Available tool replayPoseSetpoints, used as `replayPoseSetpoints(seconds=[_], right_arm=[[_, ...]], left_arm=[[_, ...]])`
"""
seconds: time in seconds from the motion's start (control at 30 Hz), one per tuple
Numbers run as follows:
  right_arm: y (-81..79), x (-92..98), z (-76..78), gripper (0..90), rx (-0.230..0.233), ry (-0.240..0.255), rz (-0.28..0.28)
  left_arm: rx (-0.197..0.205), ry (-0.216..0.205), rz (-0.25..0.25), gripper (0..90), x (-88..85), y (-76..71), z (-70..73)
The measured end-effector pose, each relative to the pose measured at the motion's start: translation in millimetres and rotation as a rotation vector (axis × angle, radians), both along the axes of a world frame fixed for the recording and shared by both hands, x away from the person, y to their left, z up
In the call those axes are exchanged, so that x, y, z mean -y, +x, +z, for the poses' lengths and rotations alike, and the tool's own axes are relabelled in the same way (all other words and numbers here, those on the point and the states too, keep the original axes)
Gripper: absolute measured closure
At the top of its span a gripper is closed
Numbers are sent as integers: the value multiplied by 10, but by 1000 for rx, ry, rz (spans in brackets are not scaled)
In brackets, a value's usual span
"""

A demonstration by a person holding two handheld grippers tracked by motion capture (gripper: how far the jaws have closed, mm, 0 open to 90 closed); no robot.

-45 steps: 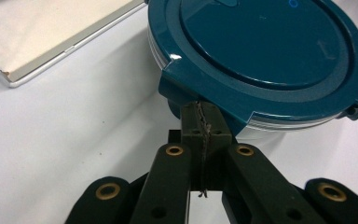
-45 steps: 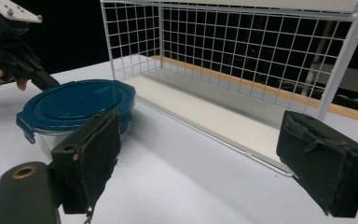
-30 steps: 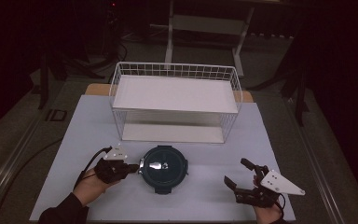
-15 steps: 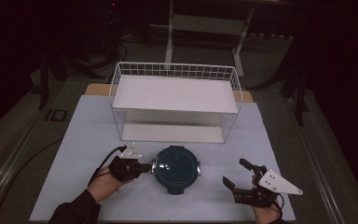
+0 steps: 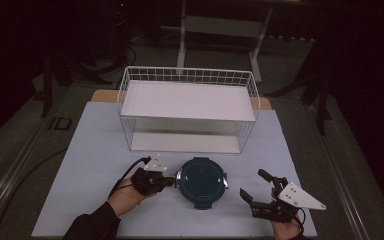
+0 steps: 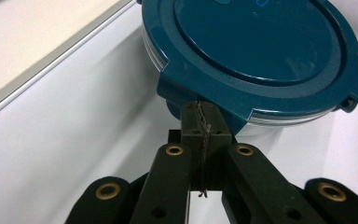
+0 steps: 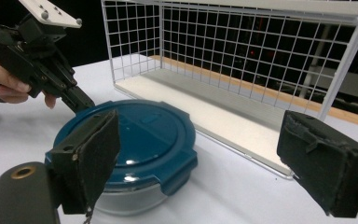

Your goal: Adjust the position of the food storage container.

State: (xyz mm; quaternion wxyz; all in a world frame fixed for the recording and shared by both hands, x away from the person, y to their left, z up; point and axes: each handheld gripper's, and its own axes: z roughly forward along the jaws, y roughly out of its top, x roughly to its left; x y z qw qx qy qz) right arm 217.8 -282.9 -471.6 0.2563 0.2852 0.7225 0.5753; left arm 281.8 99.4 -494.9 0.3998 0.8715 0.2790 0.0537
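A round container with a dark teal clip-on lid (image 5: 201,181) (image 6: 261,46) (image 7: 135,135) sits on the white table in front of the wire rack. My left gripper (image 5: 170,181) (image 6: 204,112) is at the container's left side with its jaws shut together. Its tip touches the lid's latch tab, which hides the very ends of the jaws. In the right gripper view, the left gripper (image 7: 81,103) meets the lid's far rim. My right gripper (image 5: 252,183) (image 7: 209,158) stands open to the right of the container, apart from it, with nothing between its pads.
A white wire basket rack (image 5: 187,107) (image 7: 242,56) with a solid shelf on top and a board at its base stands behind the container. The white table (image 5: 95,150) has free surface to the left and right. A cable trails from the left gripper.
The left gripper and the container have both shifted rightward, the container staying against the shut jaw tips. The right gripper has barely moved.
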Motion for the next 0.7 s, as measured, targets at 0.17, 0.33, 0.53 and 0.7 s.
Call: replayPoseSetpoints(seconds=[0.17,0.33,0.53,0.7], right_arm=[[-10,-10,3,133,12,9,2],[-15,-21,1,133,16,2,1],[-21,-36,-2,133,19,-3,5],[-25,-24,2,135,22,2,0]], left_arm=[[-5,-7,-10,898,75,14,-4],[2,-9,-13,899,156,45,-8],[25,0,-7,898,248,60,-9],[66,12,-1,878,248,51,16]])
